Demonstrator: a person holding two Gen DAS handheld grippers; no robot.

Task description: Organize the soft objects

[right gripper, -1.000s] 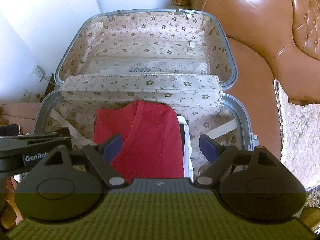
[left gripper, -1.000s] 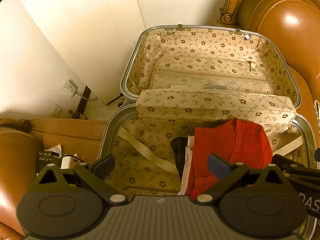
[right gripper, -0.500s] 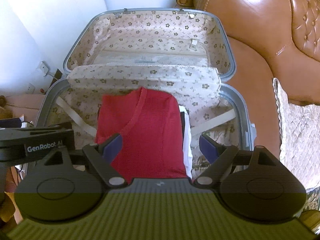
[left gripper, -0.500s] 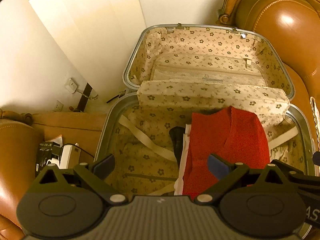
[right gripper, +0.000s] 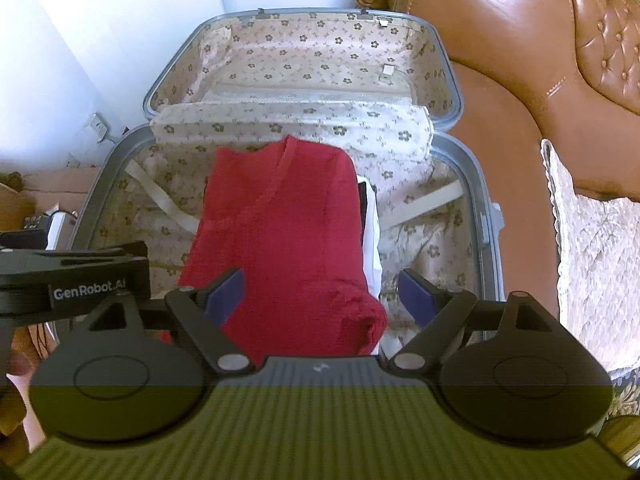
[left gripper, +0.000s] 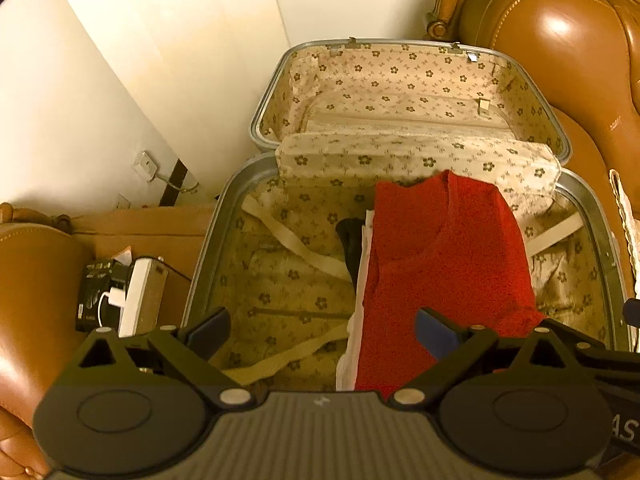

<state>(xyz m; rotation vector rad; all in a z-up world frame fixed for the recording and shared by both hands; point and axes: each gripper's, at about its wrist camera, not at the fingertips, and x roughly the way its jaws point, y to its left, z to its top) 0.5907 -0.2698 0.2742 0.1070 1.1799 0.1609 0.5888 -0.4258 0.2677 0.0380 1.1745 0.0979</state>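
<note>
Your left gripper (left gripper: 322,330) hung with its jaws spread wide and nothing between the dark blue pads (left gripper: 208,326). Your right gripper (right gripper: 320,292) was likewise spread wide and empty, matte black linkage, ribbed grey body.

Red sweater (right gripper: 280,232): nubbly knit, folded into a long rectangle, V-neck towards the suitcase lid. Long axis ran from you to the hinge. It lay in the lower half of the suitcase (left gripper: 224,216), on a folded white garment (left gripper: 362,280) with a dark item (left gripper: 350,240) at its left edge.

From the right wrist view the sweater sat below and ahead of the right gripper, its near end between the pads. From the left view it lay to the right of centre, behind the right-hand pad.

Suitcase: grey hard shell, cream flower-print lining, pale straps (left gripper: 288,240). Glossy brown leather sofa (right gripper: 520,60) beside it
</note>
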